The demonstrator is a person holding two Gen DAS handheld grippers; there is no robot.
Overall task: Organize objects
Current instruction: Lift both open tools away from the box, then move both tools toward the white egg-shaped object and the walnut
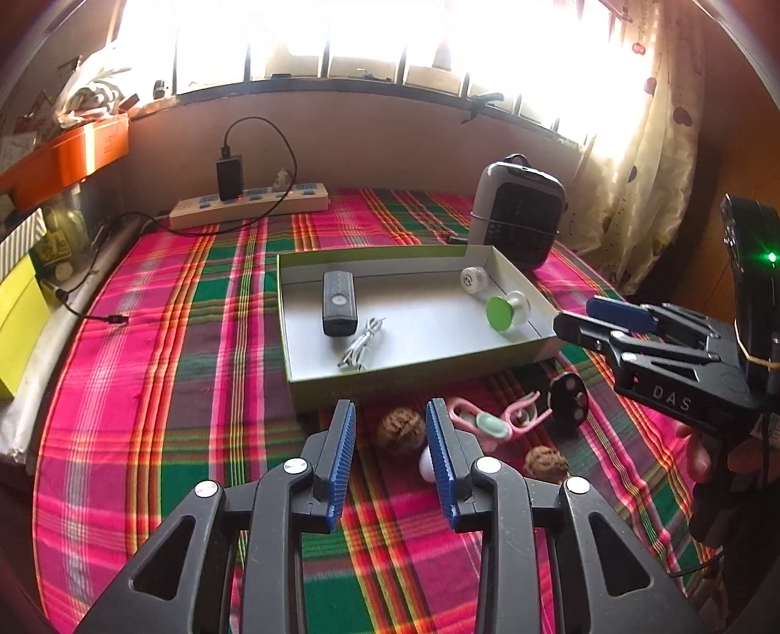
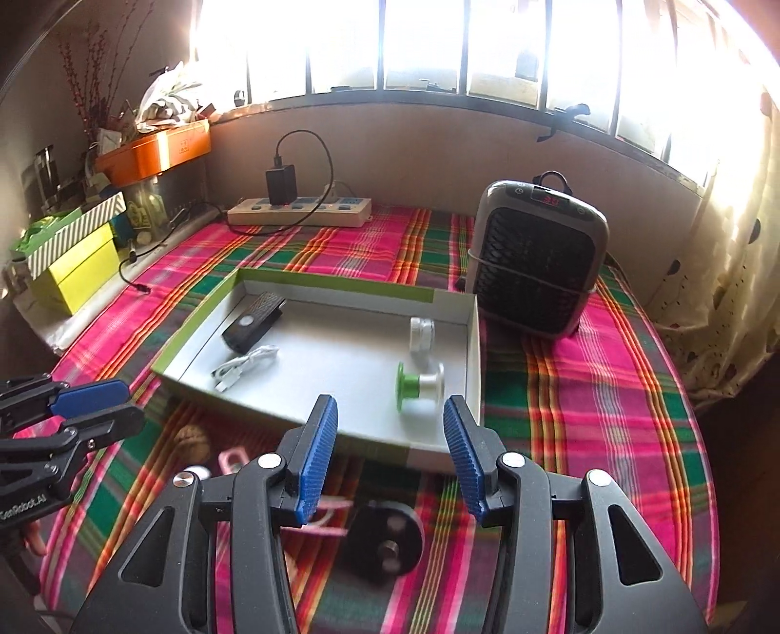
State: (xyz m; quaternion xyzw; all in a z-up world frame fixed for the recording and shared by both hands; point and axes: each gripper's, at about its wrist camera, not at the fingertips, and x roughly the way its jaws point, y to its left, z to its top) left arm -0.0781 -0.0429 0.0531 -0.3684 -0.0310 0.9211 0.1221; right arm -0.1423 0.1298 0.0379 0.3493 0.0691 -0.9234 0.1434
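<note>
Plaid cloth (image 1: 146, 390) lay under a shallow box (image 1: 419, 366) holding a black device (image 1: 339, 302), white cable (image 1: 363, 344), white roll (image 1: 474, 279) and green spool (image 1: 504, 312). Both the left gripper (image 1: 390, 414) and right gripper (image 2: 390, 414) stood partly open, empty. Walnuts (image 1: 400, 431), a pink clip (image 1: 492, 422) and a black disc (image 1: 568, 395) lay before the box, a heater (image 2: 536, 258) behind.

Blown-out window (image 1: 370, 39) backlight; fisheye edges; slight blur.

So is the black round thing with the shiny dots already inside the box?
No, the black disc lies on the plaid cloth in front of the box, beside the pink clip.
</note>
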